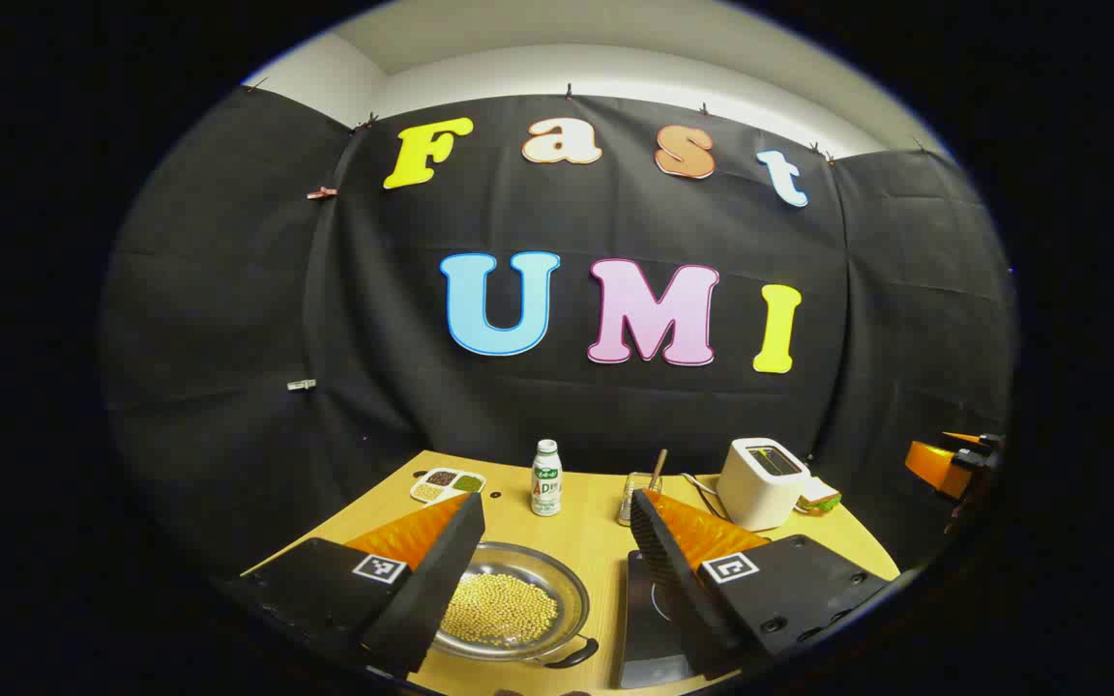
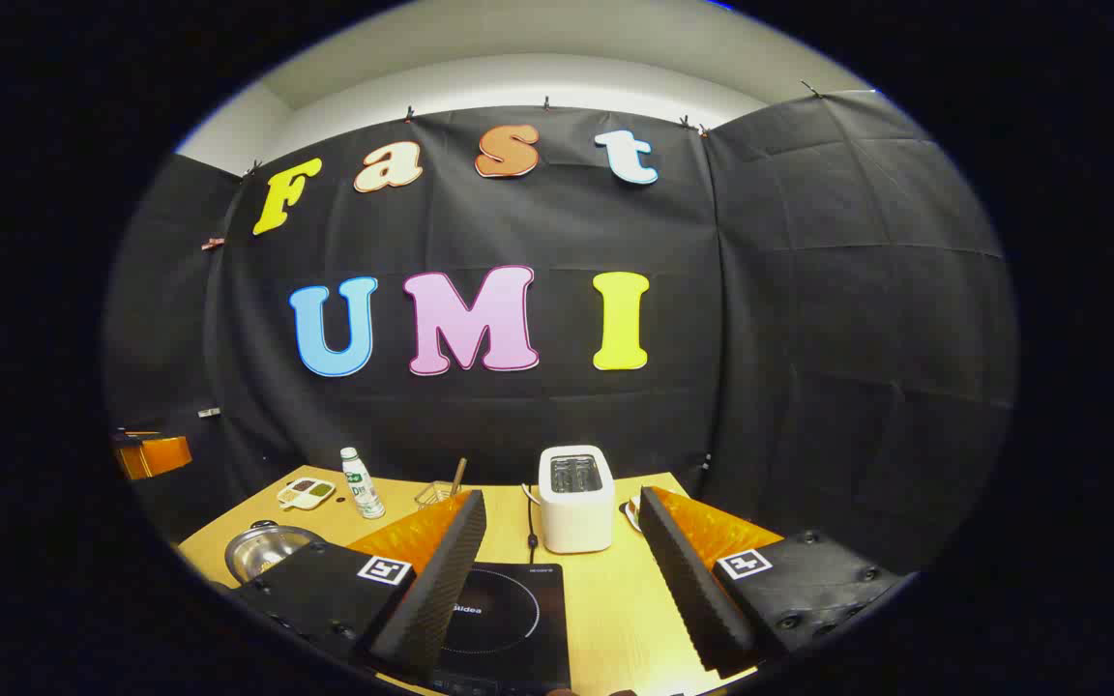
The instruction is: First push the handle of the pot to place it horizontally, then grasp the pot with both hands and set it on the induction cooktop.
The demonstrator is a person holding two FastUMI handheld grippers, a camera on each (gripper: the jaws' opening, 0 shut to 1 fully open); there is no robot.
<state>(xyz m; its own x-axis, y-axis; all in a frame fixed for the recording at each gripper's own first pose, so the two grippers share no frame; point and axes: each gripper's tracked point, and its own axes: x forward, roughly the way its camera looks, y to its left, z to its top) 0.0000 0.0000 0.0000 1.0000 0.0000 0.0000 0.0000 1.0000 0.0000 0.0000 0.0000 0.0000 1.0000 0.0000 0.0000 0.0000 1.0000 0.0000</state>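
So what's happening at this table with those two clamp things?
A person holds a two-finger gripper in each hand above a wooden table. The left gripper hovers open over a shallow steel pot of yellow beans. The right gripper hovers open over the black induction cooktop. Neither touches anything; the pot sits beside the cooktop, not on it. A white toaster stands behind.

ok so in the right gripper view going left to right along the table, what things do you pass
pot → divided snack dish → small bottle → clear holder with a stick → induction cooktop → white toaster
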